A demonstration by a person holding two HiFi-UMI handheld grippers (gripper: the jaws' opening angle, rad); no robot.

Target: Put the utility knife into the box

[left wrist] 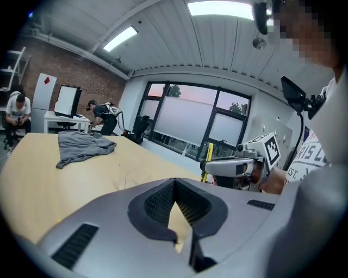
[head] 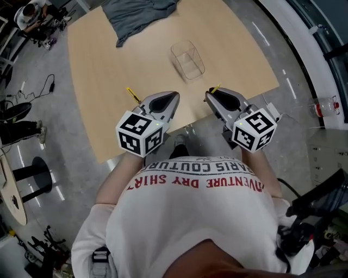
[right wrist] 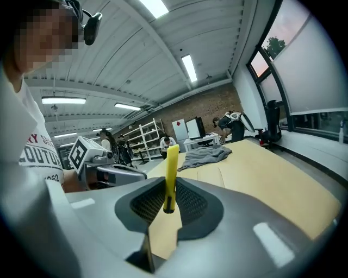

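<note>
A slim yellow utility knife [right wrist: 172,168] stands upright between the jaws of my right gripper [right wrist: 168,183], which is shut on its lower end. In the head view the knife's tip [head: 216,88] pokes out of the right gripper [head: 210,94] over the table's near edge. In the left gripper view the knife [left wrist: 207,157] shows at the right gripper's nose. The clear plastic box [head: 187,59] sits on the wooden table [head: 109,59], farther out than both grippers and between them. My left gripper [head: 175,95] is shut with nothing in it [left wrist: 175,182].
A second yellow and black stick-shaped item [head: 132,94] lies on the table just left of the left gripper. A crumpled grey cloth [head: 136,16] lies at the far edge. People sit at desks beyond the table [left wrist: 19,111].
</note>
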